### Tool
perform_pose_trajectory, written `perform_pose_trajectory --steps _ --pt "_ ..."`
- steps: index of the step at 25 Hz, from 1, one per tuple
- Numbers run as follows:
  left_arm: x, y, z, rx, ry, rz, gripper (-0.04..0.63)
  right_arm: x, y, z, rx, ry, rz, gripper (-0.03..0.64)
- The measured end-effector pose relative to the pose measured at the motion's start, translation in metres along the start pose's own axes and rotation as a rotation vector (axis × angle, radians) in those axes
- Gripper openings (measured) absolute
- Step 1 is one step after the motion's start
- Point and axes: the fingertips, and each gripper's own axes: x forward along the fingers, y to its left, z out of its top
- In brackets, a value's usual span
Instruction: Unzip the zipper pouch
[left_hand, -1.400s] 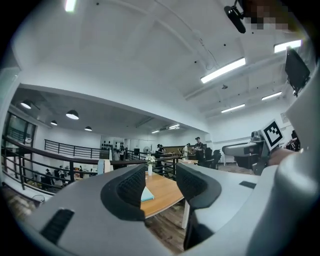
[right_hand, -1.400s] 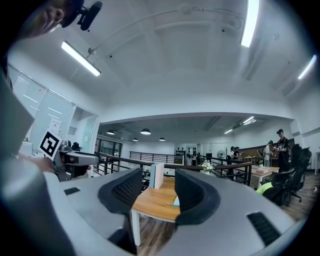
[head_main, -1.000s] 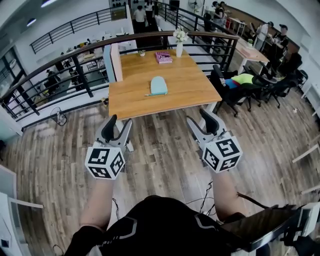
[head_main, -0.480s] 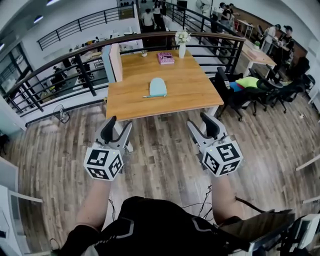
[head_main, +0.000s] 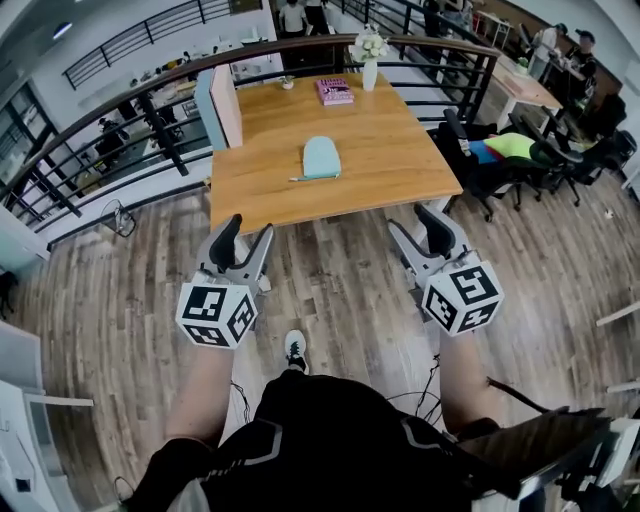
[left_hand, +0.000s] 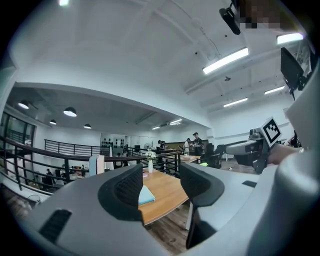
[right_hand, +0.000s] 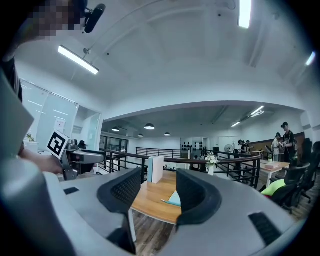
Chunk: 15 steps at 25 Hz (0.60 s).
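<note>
A light teal zipper pouch (head_main: 321, 157) lies flat near the middle of the wooden table (head_main: 400, 175), its zipper pull sticking out at its left front. Both grippers hang over the floor, short of the table's front edge and well apart from the pouch. My left gripper (head_main: 243, 240) is open and empty, and so is my right gripper (head_main: 421, 232). In the left gripper view the pouch (left_hand: 146, 196) shows small between the open jaws of the left gripper (left_hand: 161, 187). In the right gripper view the pouch (right_hand: 174, 199) sits far off, beside the right-hand jaw of the right gripper (right_hand: 157, 192).
On the table's far side are a pink book (head_main: 334, 91), a white vase with flowers (head_main: 369, 60) and an upright blue-and-white panel (head_main: 218, 108). A dark railing (head_main: 120, 95) runs behind the table. Black office chairs (head_main: 480, 160) stand at the right. Wood floor (head_main: 330, 290) lies underfoot.
The table and pouch have come closer in the head view as the person walks toward them. A shoe now shows on the floor. Both grippers stay open.
</note>
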Motion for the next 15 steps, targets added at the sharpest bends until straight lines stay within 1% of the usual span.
perform_pose_trajectory --steps 2,6,11,15 --pt "0.023 0.014 -0.001 -0.001 0.004 -0.032 0.247 0.022 -0.009 0.004 -0.013 0.009 -0.007 0.232" --pt "0.066 0.049 0.005 0.034 0.004 -0.079 0.246 0.07 -0.02 0.014 -0.044 0.009 -0.02 0.232" --pt "0.107 0.088 -0.001 0.012 0.02 -0.124 0.245 0.122 -0.023 0.013 -0.05 0.044 -0.019 0.23" --pt "0.134 0.116 -0.003 0.0 0.02 -0.136 0.247 0.155 -0.025 0.011 -0.058 0.066 -0.018 0.229"
